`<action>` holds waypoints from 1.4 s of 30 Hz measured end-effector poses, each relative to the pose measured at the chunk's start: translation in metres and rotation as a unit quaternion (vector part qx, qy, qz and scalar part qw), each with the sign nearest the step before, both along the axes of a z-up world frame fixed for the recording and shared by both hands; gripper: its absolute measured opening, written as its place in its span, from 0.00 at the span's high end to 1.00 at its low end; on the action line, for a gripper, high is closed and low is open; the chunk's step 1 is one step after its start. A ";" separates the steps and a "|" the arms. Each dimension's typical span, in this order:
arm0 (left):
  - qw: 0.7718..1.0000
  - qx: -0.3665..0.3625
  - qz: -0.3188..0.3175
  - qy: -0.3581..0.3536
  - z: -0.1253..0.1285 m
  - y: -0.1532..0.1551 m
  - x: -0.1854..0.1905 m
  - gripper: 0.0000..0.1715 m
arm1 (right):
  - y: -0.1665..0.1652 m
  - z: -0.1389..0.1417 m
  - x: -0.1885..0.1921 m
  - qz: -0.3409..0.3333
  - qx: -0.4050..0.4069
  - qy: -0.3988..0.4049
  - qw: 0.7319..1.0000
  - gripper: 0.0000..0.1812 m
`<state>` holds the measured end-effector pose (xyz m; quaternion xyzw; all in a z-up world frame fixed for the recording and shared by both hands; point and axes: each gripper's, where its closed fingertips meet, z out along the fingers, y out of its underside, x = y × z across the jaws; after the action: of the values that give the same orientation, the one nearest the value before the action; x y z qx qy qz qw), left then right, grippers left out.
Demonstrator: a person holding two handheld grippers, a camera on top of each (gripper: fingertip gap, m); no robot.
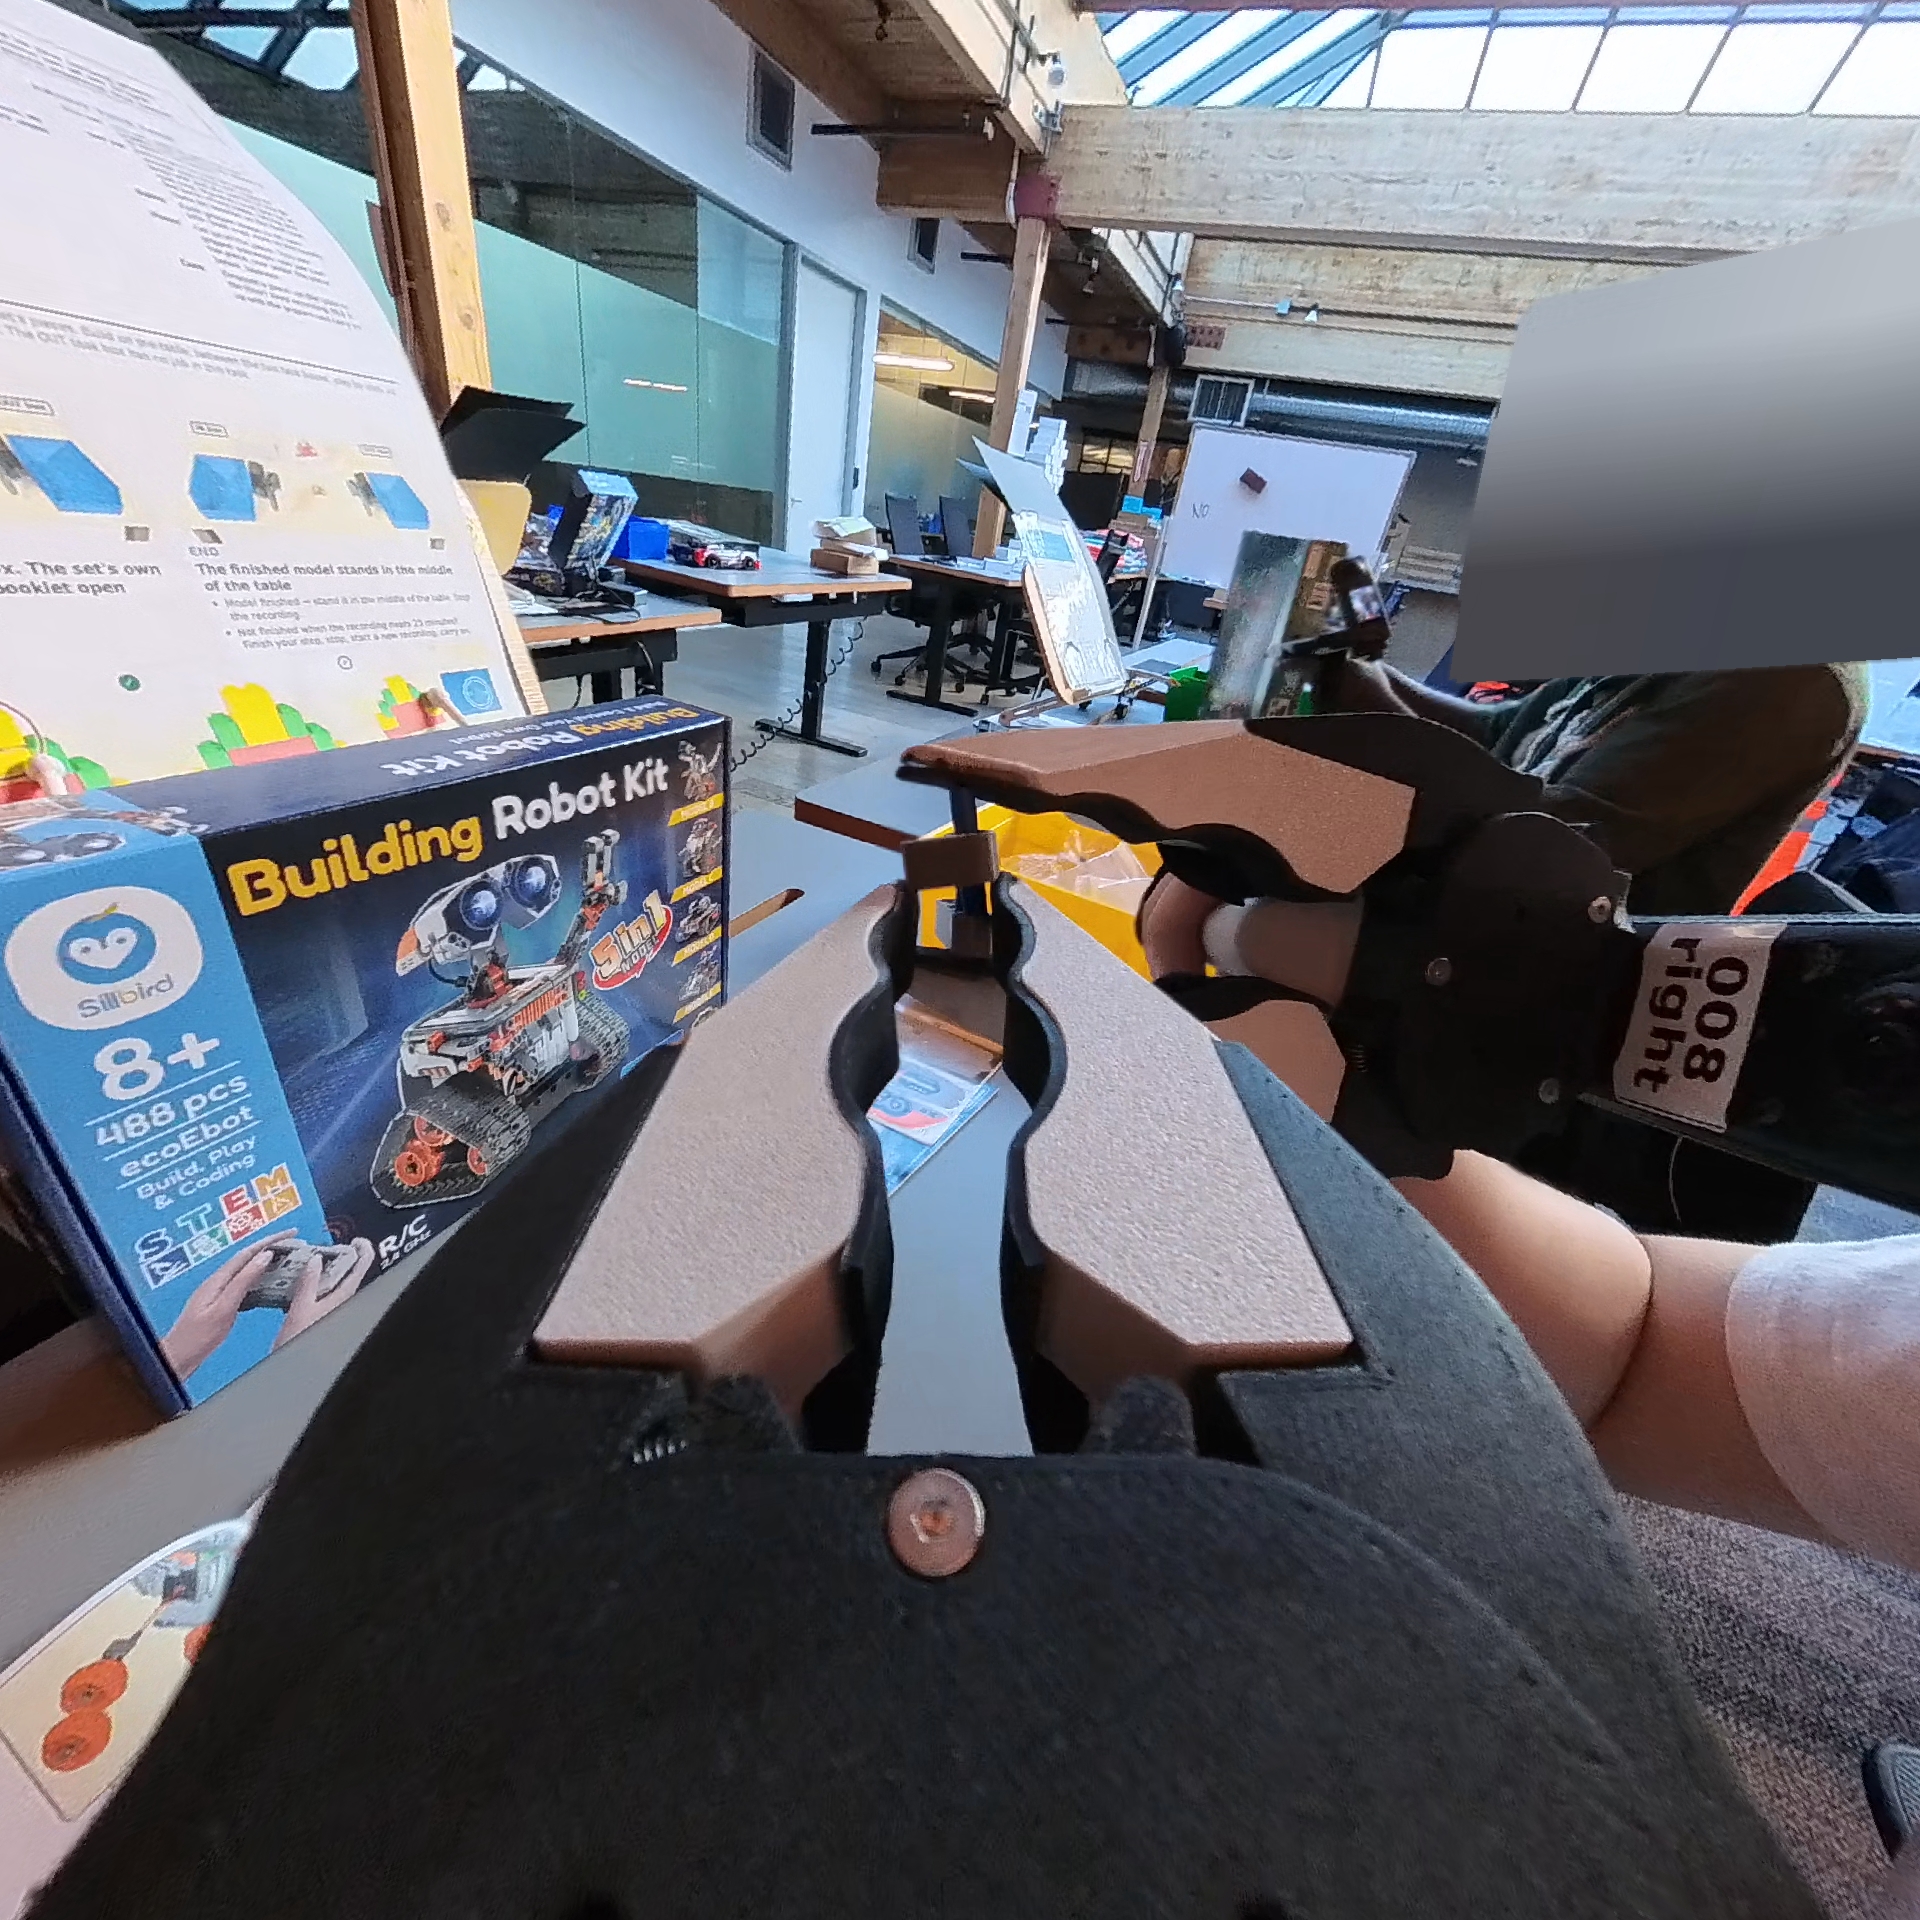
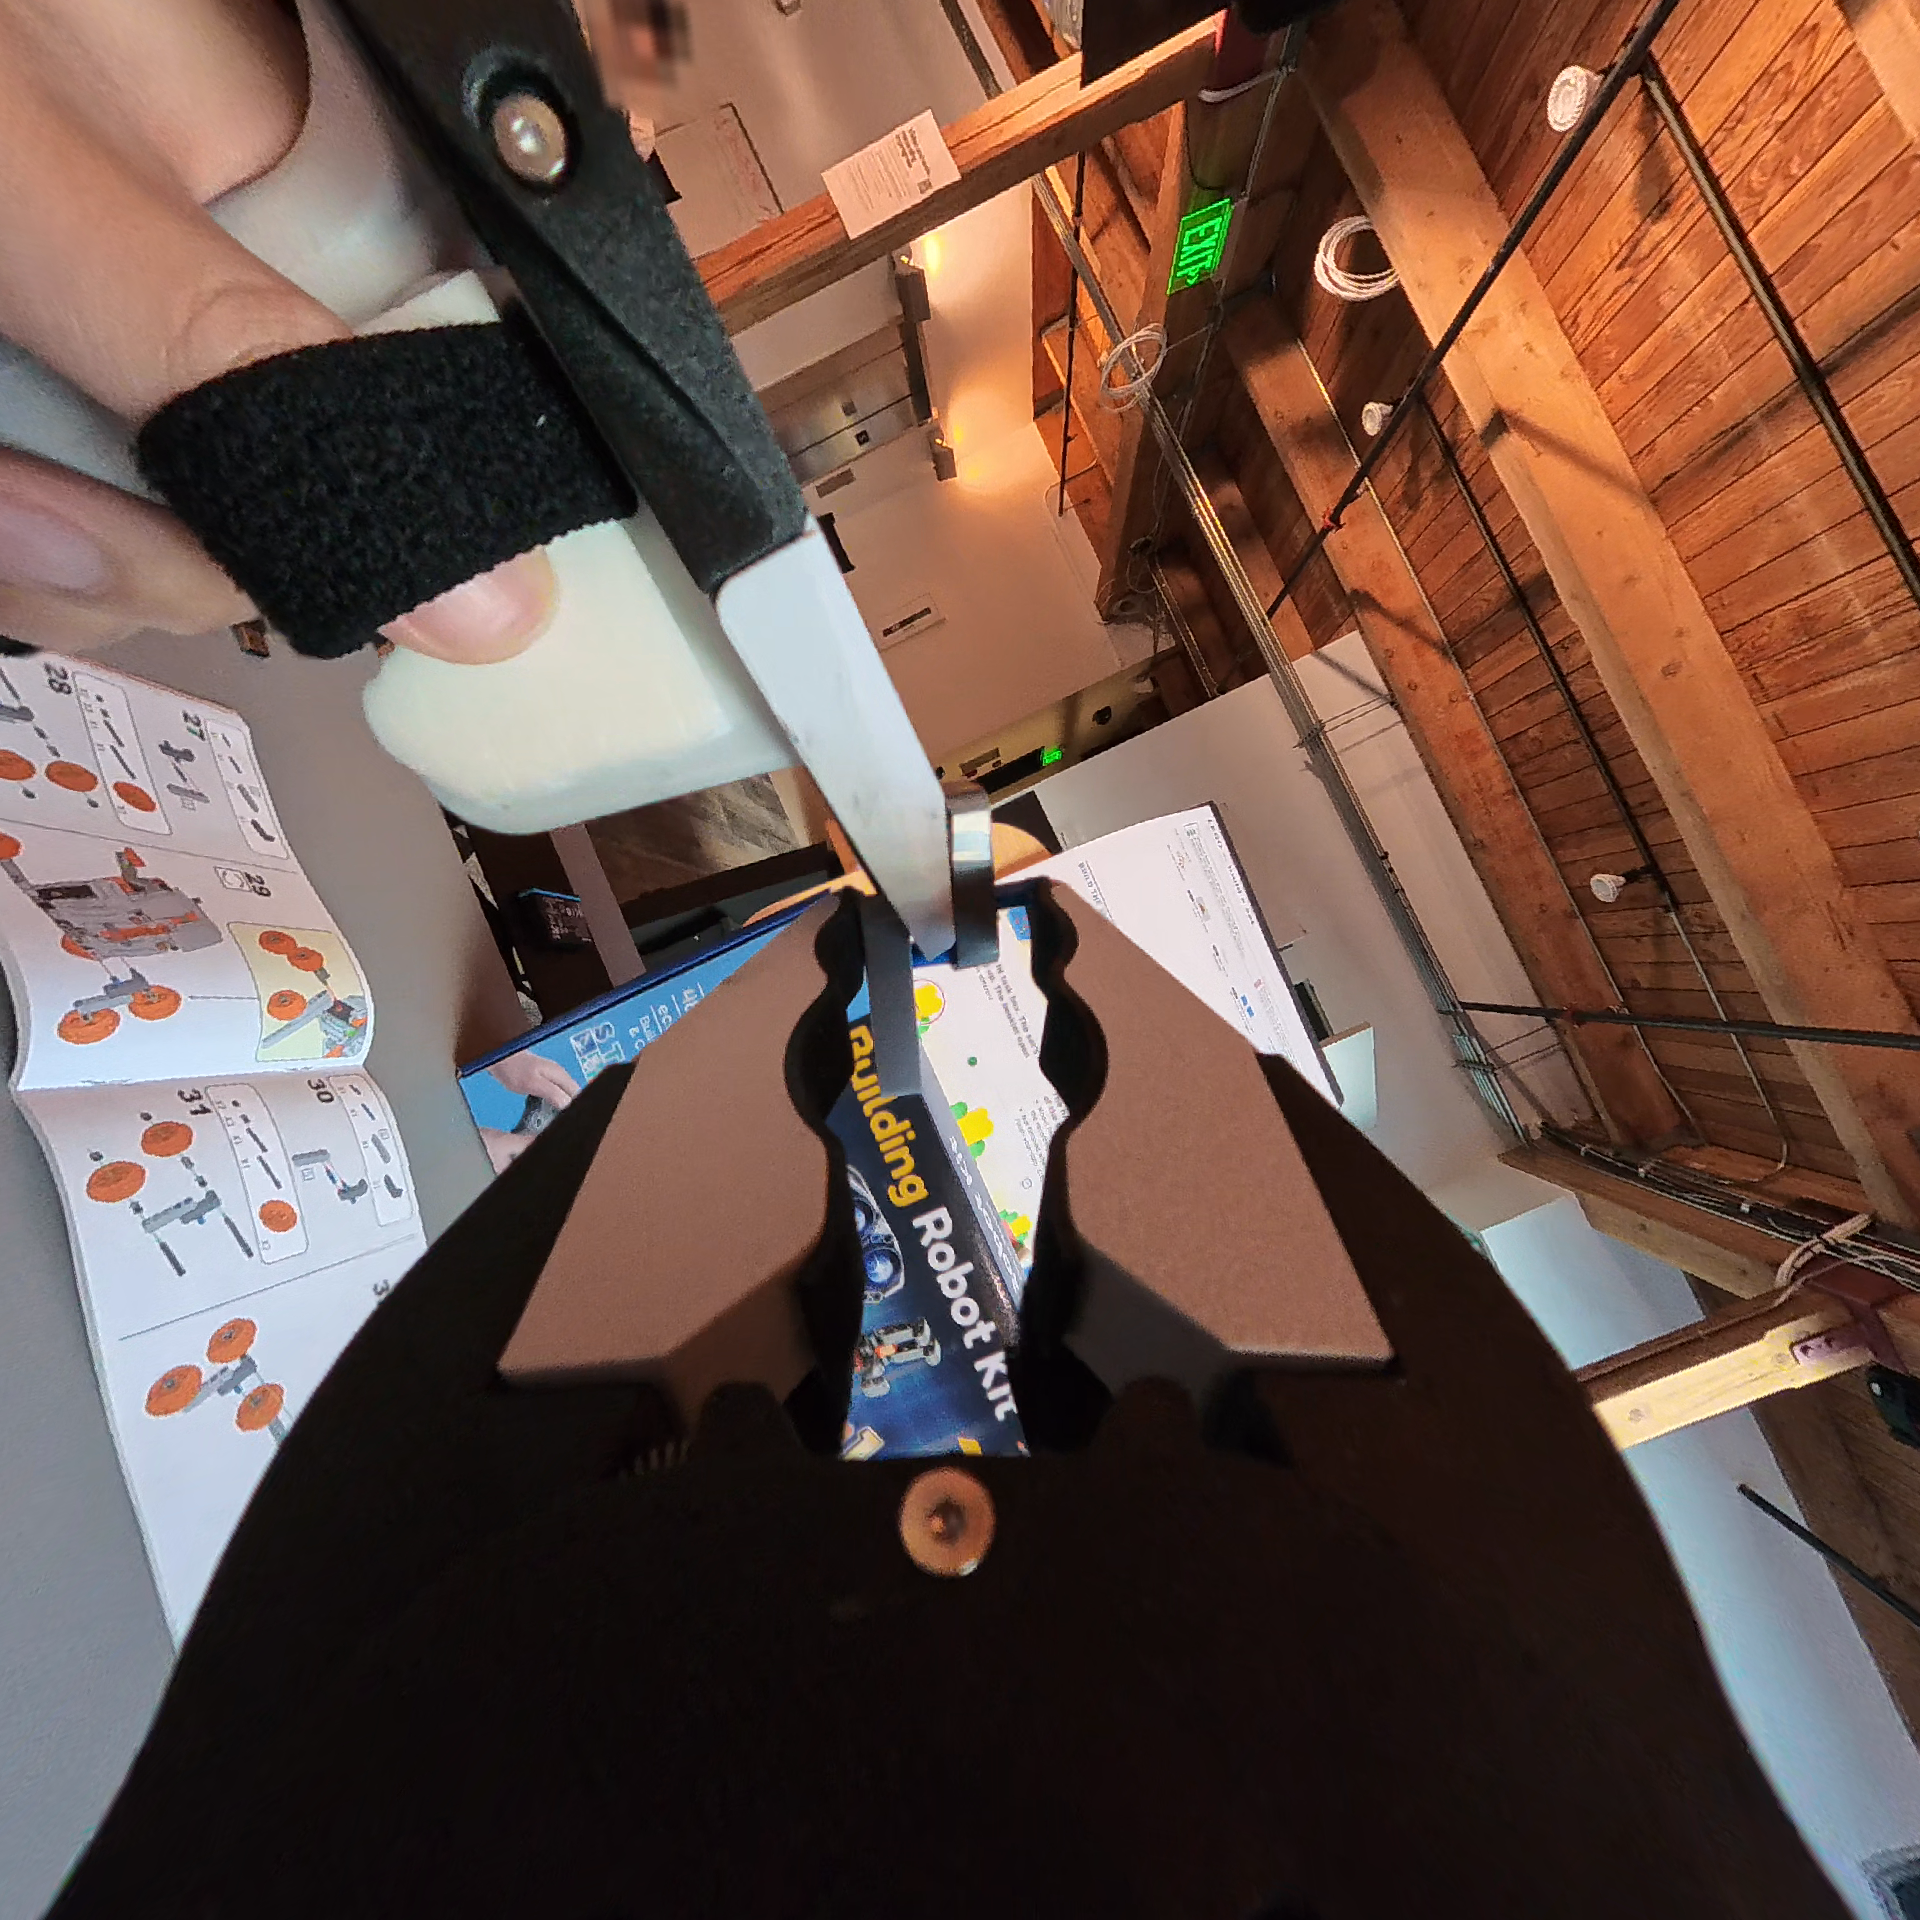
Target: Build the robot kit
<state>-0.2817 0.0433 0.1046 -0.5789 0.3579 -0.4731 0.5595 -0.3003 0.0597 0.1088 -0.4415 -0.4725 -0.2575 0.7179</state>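
My left gripper (image 1: 951, 904) is shut on a small grey building piece (image 1: 940, 860), held in the air above the grey table (image 1: 940, 1309). My right gripper (image 1: 925, 774) comes in from the right, turned on its side, with its tip just above that piece. A thin dark beam (image 1: 966, 826) runs from its tip down to the piece. In the right wrist view my right gripper (image 2: 940, 909) has this thin grey beam (image 2: 891, 997) against its left finger. One left gripper finger (image 2: 831, 707) and a curved grey piece (image 2: 971, 862) meet at its tips.
A blue robot kit box (image 1: 364, 987) stands on the table to the left, also in the right wrist view (image 2: 935, 1278). An open instruction booklet (image 2: 197, 935) lies beside it. A printed sheet (image 1: 208, 416) stands behind the box. A yellow bin (image 1: 1081, 862) with plastic bags sits beyond the grippers. Left and right tips are no more than a few centimetres apart.
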 end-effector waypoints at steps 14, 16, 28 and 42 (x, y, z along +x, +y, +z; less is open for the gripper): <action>1.000 0.011 -0.001 0.012 -0.003 -0.002 0.001 0.97 | 0.000 0.000 -0.002 -0.020 0.017 -0.007 1.000 0.83; 1.000 0.018 -0.004 0.013 -0.002 -0.003 0.001 0.97 | -0.001 0.001 -0.003 -0.014 0.019 -0.005 1.000 0.83; 0.998 0.002 -0.058 0.012 0.002 -0.013 -0.003 0.97 | -0.011 0.006 -0.008 0.037 0.016 0.013 0.999 0.83; 0.994 -0.049 -0.098 -0.007 0.003 -0.013 -0.006 0.87 | -0.009 0.005 -0.006 0.026 0.017 0.010 0.999 0.83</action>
<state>-0.2881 0.0301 0.1078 -0.5640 0.3854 -0.5467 0.4843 -0.3061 0.0505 0.1136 -0.4195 -0.4723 -0.2425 0.7363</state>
